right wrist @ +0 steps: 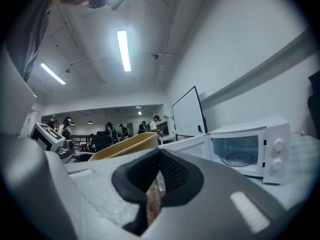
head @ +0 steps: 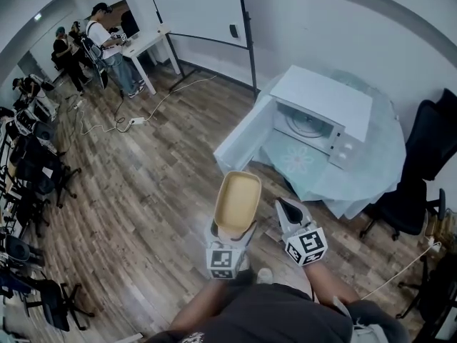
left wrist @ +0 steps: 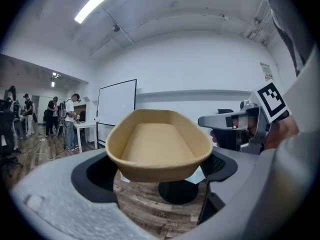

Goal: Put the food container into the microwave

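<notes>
Container (head: 237,204) pinched by the left gripper (head: 232,233) near the open microwave (head: 321,120); right gripper (head: 289,208) pressed together, empty.

Bare wood floor (head: 164,191) ahead of both grippers, a clear run up to the table (head: 314,182). The microwave (head: 325,113) sits ahead and to the right of the right gripper (head: 288,207). Its door (head: 243,138) stands wide open, jutting out ahead of the left gripper (head: 230,233). The mouth (head: 305,123) is unblocked. The container (head: 238,200) fills the gap between the left jaws. An office chair (head: 410,191) crowds the table's right side. A power strip (head: 136,120) lies on the floor far ahead-left.
</notes>
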Tool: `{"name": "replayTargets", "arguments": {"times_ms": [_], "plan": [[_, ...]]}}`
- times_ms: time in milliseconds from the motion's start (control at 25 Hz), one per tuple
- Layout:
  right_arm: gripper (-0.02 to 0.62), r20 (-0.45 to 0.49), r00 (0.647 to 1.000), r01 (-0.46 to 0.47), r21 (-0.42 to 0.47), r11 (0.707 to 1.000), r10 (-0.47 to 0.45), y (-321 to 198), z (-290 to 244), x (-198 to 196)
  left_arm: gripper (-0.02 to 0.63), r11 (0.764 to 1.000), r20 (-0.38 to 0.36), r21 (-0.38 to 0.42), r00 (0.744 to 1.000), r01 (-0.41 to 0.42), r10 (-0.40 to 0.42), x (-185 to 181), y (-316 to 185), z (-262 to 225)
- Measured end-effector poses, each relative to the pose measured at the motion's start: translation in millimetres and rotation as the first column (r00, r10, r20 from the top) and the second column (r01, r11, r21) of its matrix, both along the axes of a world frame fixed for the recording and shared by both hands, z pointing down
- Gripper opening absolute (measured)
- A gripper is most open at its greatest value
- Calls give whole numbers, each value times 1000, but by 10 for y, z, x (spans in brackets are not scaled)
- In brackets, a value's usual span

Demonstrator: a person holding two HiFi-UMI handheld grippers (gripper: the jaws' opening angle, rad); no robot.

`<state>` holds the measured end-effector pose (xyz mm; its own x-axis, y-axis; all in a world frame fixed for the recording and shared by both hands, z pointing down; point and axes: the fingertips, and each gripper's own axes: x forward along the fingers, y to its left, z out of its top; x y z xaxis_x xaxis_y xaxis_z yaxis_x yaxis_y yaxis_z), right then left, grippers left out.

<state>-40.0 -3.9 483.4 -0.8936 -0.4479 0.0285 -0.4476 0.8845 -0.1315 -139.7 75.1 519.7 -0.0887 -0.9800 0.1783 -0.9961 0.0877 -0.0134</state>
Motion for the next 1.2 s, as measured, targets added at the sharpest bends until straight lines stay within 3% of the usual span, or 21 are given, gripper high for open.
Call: {"name": "replayTargets", "arguments": {"times_ms": [640,920,1200], "plan": [[2,-48,986,-160,19,987,161,-619,-14,-185,522,984,-13,12,984,-178,178,-230,-893,50],[2,-62,973,-223,22,975,224,-823,12,-378,520,966,-4,8,966,-260,260,-468,-1170,74],[2,-82,947,-310,14,951,310,-901,60,-374,522,937,-9,-4,937,-349,349,-455,-1280,140]]}}
